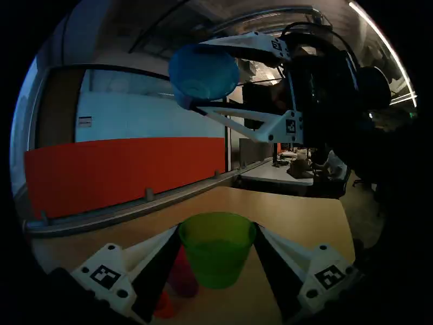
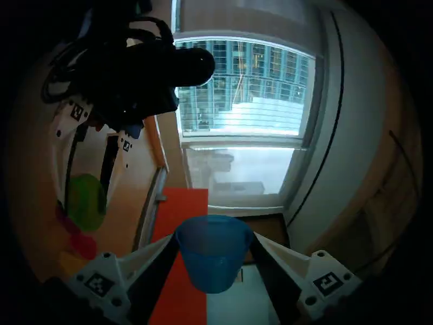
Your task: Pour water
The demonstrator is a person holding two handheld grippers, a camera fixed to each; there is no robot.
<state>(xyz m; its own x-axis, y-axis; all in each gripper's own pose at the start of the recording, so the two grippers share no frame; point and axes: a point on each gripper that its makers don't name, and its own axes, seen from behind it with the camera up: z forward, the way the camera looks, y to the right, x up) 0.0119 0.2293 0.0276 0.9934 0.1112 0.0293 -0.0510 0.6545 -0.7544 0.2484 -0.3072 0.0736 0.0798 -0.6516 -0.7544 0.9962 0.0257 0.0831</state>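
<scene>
My left gripper point(image 1: 216, 230) is shut on a green cup point(image 1: 217, 254), which stands upright between its fingers just above the wooden table point(image 1: 303, 216). High above it hangs a blue cup point(image 1: 203, 76), tipped onto its side, with my right gripper point(image 1: 201, 77) shut on it. In the right gripper view the blue cup point(image 2: 212, 252) sits between the fingers of the right gripper point(image 2: 214, 238), and the room appears turned sideways. The green cup point(image 2: 85, 201) and the left gripper point(image 2: 89, 187) lie to the left there. I see no stream of water.
A purple cup point(image 1: 184, 276) and an orange cup point(image 1: 165, 306) stand on the table under the left finger. An orange wall panel point(image 1: 124, 170) runs behind the table's far edge. A large window point(image 2: 243, 92) faces the right gripper.
</scene>
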